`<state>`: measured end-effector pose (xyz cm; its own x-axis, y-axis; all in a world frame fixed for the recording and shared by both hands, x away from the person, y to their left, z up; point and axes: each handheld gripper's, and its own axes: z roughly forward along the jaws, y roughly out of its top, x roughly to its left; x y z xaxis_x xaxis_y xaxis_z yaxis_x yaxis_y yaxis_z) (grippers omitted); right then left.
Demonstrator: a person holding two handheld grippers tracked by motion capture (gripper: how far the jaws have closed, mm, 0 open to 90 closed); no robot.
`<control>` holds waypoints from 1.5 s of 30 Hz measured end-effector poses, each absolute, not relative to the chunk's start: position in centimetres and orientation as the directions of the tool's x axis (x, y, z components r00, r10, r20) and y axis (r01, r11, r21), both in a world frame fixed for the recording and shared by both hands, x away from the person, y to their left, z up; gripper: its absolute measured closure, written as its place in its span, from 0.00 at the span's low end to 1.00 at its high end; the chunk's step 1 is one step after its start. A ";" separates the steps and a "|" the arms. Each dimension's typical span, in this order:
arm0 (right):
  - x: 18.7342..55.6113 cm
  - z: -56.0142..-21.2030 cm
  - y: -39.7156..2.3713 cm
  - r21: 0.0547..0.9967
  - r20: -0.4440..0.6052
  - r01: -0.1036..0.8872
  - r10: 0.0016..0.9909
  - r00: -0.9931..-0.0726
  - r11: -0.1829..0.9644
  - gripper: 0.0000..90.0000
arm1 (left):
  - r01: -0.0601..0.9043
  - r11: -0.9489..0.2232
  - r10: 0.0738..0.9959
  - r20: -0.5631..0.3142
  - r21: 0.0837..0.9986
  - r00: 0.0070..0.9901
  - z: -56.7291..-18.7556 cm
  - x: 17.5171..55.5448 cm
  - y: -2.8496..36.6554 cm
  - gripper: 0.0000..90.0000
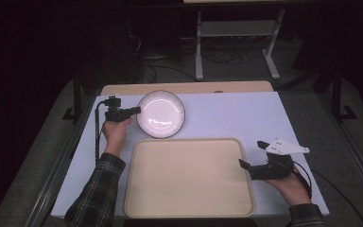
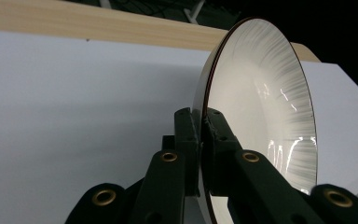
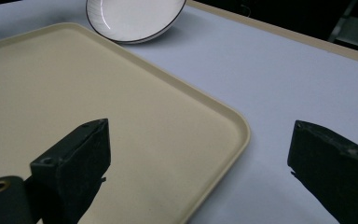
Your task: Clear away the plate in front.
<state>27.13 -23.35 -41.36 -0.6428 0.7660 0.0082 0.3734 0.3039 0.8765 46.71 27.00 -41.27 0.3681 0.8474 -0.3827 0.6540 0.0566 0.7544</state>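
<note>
In the right gripper view the plate [image 3: 133, 18] is cut by the top edge, and the tray [image 3: 74, 84] runs off the left and bottom edges. In the left gripper view the left gripper [image 2: 200, 133] covers part of the plate's rim, and its lower edge passes out of frame. From the high view the tray's near edge [image 1: 189, 215] sits almost at the bottom border, beyond the desk [image 1: 246, 118], where the floor dissolves into darkness

Plaid sleeves [image 1: 97, 189]; black tongs [image 2: 200, 133], brass rivets; grey three-cornered plate [image 1: 286, 147].

white dark-rimmed plate [image 1: 161, 115], beige tray [image 1: 189, 177], white table [image 1: 246, 118], plaid sleeve [image 1: 97, 194].
</note>
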 end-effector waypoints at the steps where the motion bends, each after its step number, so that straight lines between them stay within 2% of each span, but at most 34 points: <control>1: 27.1 -41.3 -23.4 0.877 0.008 0.372 0.767 -0.642 0.303 0.06 | 0.650 0.044 0.850 -0.369 0.759 0.374 -41.0 46.7 27.0 0.96; 17: 27.1 -41.2 -23.5 0.881 0.011 0.370 0.770 -0.637 0.294 0.06 | 0.600 0.025 0.837 -0.344 0.800 0.424 -38.5 45.6 27.2 0.95; 28: 27.0 -41.1 -23.9 0.886 0.011 0.367 0.778 -0.628 0.283 0.06 | 0.583 -0.010 0.784 -0.355 0.813 0.509 -36.3 43.9 26.8 0.95; 45: 26.9 -41.0 -23.9 0.887 0.010 0.365 0.778 -0.628 0.284 0.06 | 0.544 -0.136 0.724 -0.292 0.828 0.625 -34.9 40.6 24.3 0.95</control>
<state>26.91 -23.89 -41.04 -0.6284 0.7779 0.0097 0.3646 0.2835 0.8869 40.56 24.29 -34.87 0.6251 0.7239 -0.2920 0.5438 -0.1356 0.8282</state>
